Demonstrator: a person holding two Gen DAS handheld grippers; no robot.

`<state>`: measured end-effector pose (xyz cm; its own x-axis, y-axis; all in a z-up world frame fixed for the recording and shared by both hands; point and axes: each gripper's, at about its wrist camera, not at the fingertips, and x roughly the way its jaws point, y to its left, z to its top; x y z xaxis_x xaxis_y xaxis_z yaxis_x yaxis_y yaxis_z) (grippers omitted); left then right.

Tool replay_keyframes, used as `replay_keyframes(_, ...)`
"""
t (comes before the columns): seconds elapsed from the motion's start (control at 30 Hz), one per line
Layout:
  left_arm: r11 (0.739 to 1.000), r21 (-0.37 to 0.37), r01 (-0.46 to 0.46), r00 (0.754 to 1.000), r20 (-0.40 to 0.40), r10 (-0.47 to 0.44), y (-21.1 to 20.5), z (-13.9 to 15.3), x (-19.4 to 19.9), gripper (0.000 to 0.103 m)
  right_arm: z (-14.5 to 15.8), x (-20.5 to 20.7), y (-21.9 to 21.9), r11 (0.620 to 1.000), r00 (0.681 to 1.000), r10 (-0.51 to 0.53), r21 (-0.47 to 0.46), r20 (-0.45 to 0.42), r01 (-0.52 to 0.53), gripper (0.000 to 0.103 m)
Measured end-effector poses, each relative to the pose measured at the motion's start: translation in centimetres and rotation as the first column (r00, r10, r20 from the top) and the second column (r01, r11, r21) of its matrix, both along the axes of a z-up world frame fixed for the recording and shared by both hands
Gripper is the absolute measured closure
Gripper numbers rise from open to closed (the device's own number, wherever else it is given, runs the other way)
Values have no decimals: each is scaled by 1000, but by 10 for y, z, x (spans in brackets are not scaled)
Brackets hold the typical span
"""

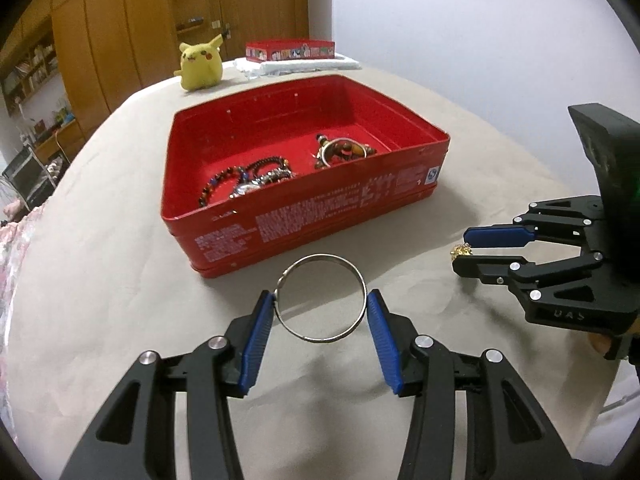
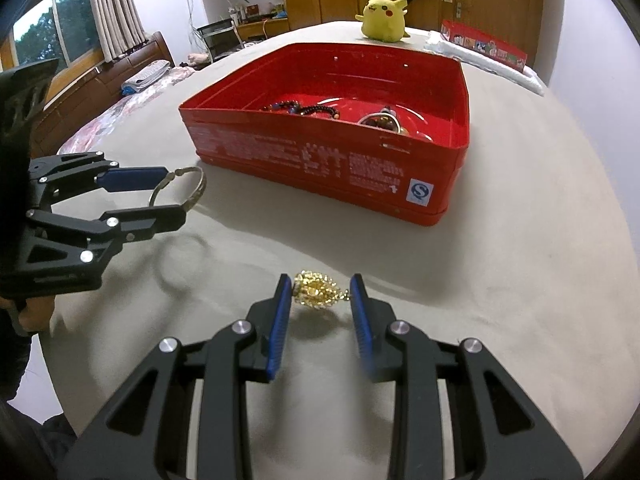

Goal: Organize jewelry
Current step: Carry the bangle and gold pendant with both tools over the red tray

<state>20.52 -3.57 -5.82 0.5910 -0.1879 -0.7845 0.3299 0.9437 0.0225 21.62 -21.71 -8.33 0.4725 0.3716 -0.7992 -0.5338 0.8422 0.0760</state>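
Observation:
A red tin box [image 1: 320,220] [image 2: 320,160] stands open on the beige table and holds several bead bracelets [image 1: 248,180] and a ring-shaped bangle with beads [image 1: 344,150]. My left gripper [image 1: 320,300] [image 2: 176,190] is shut on a silver bangle [image 1: 322,298] [image 2: 188,188] and holds it just above the table in front of the box. My right gripper [image 2: 320,292] [image 1: 460,250] is shut on a gold beaded piece [image 2: 318,290] [image 1: 462,250] at the table surface, right of the bangle.
A yellow plush toy [image 1: 200,64] [image 2: 384,16] sits at the table's far edge. A red lid or tray [image 1: 290,50] [image 2: 484,46] lies on white cloth behind the box. A bed and wooden cabinets stand beyond the table.

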Motion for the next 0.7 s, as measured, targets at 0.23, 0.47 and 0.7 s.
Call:
replay_keyframes(0.23, 1000, 4, 0, 999, 34, -1, 3, 19, -10, 55, 14, -5, -1, 1000, 1000, 4, 6, 27, -4, 75)
replay_keyframes(0.47, 1000, 5, 9, 998, 56, -10, 5, 34, -17, 55, 27, -7, -1, 1000, 999, 11, 6, 49, -12, 75)
replay_keyframes(0.7, 1000, 11, 11, 997, 77, -12, 7, 50, -15, 55, 43, -5, 0, 1000, 997, 19, 2, 80, -19, 75)
